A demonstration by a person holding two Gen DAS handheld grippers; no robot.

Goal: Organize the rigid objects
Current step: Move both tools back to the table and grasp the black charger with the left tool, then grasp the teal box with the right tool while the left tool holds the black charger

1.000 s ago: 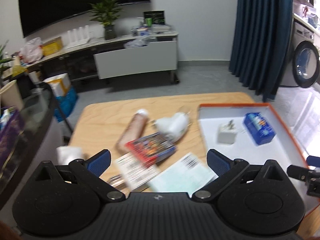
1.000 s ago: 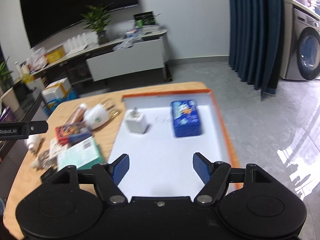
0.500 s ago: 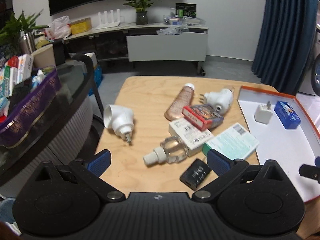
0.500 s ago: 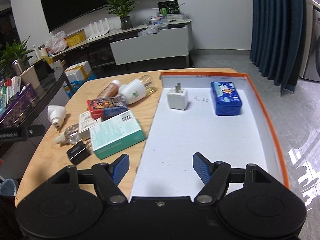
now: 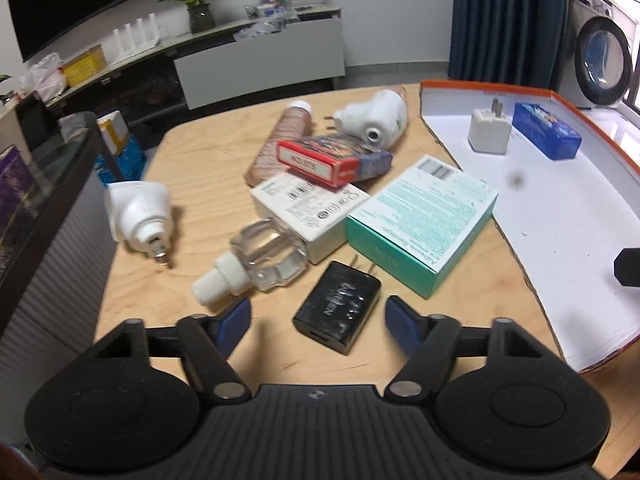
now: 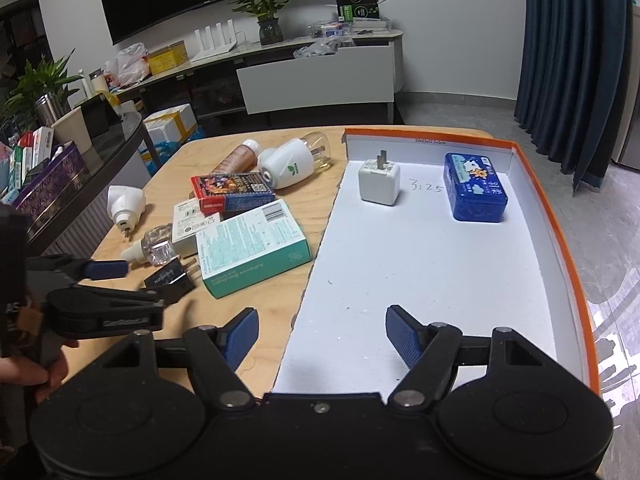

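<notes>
A black charger (image 5: 338,312) lies on the wooden table (image 5: 200,184), just ahead of my open left gripper (image 5: 318,320), between its fingers and not touched. Behind it lie a clear bottle (image 5: 256,264), a white box (image 5: 308,212), a teal box (image 5: 424,220), a red card box (image 5: 332,160), a brown bottle (image 5: 280,140) and two white plug-in units (image 5: 138,212) (image 5: 372,120). The orange-rimmed white tray (image 6: 560,240) holds a white adapter (image 6: 379,184) and a blue tin (image 6: 476,192). My right gripper (image 6: 318,338) is open and empty over the tray's near left edge. The left gripper (image 6: 120,280) shows there by the black charger (image 6: 170,278).
A dark glass side table (image 6: 96,168) with boxes stands left of the table. A TV bench (image 6: 312,76) with a plant stands at the back wall, a blue curtain (image 6: 568,60) at right. The tray's near half (image 6: 420,280) is bare.
My left gripper has dropped and moved forward toward the black charger, which now lies between its fingertips. The right gripper has pulled back slightly and stays open over the tray.
</notes>
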